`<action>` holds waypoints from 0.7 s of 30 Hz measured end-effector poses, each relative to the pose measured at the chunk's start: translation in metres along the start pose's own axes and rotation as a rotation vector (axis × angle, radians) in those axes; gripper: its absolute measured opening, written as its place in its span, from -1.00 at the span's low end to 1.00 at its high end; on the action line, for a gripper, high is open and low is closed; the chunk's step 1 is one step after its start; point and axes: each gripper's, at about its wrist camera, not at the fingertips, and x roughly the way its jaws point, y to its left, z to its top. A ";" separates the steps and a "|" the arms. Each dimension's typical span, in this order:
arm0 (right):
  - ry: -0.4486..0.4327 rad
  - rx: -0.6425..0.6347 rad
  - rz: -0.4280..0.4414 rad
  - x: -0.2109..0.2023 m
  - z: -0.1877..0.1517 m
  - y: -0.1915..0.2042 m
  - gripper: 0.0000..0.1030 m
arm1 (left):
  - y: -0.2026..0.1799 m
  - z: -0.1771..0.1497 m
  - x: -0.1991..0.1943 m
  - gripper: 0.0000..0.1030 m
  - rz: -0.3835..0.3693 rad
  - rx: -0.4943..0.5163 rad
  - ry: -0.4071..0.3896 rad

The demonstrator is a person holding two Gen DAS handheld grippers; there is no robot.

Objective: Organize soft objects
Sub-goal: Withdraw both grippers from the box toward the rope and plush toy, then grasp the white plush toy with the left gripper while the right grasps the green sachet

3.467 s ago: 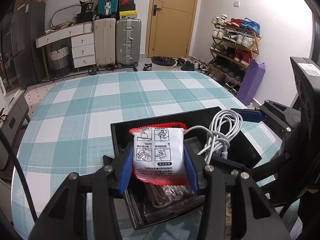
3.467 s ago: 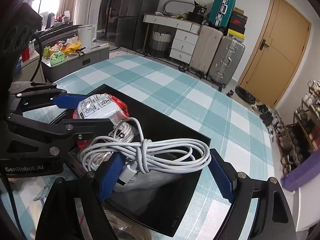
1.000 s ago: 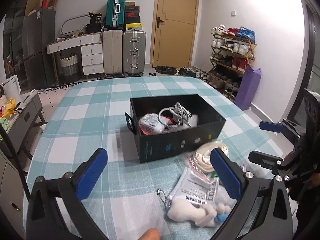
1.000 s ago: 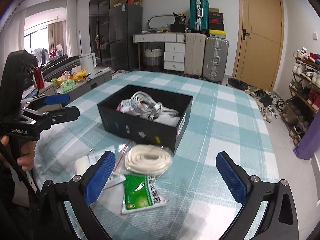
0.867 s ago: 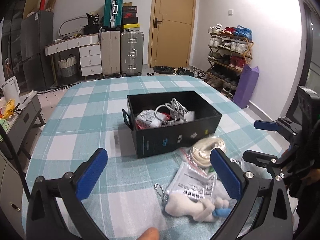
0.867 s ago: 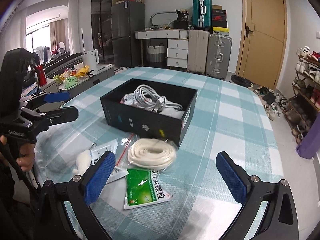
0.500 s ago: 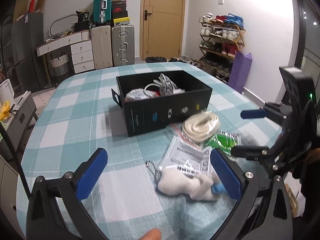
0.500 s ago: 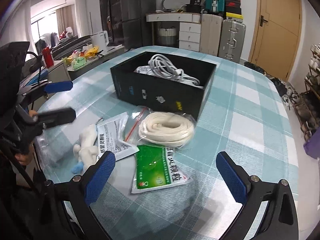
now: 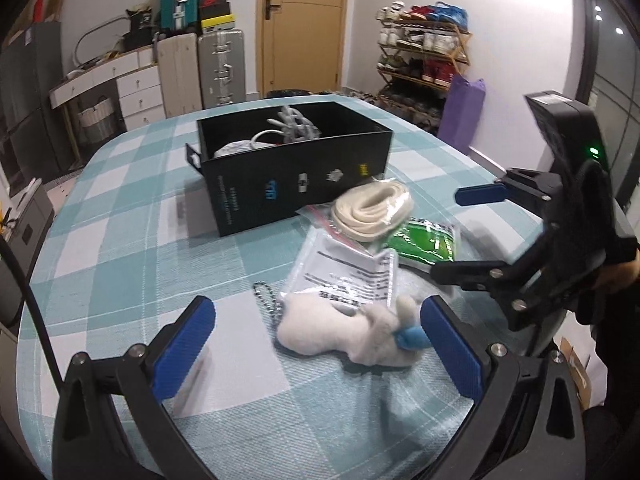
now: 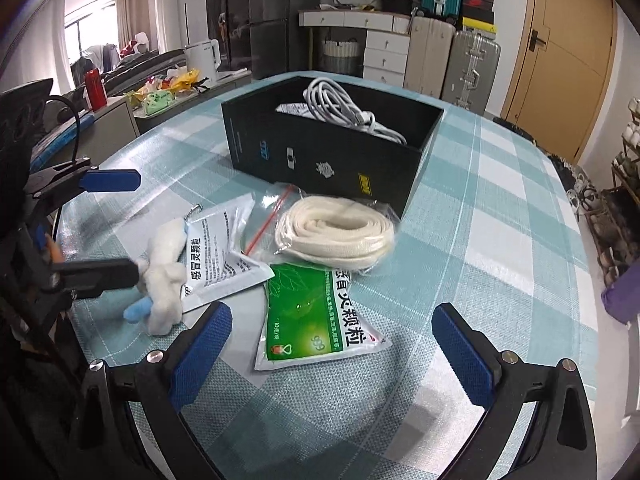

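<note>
On the checked table stands the black box, white cable inside. Before it lie the bagged cream rope coil, green sachet, white sachet and plush toy (touching the white sachet). Left gripper and right gripper both gape wide, empty.
</note>
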 end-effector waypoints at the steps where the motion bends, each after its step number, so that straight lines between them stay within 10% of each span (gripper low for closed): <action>1: 0.004 0.004 0.000 0.001 0.000 0.000 0.99 | -0.002 0.000 0.000 1.00 -0.009 0.006 0.005; 21: 0.026 0.007 0.003 0.010 -0.004 -0.001 0.98 | -0.022 -0.006 0.014 1.00 -0.053 0.094 0.069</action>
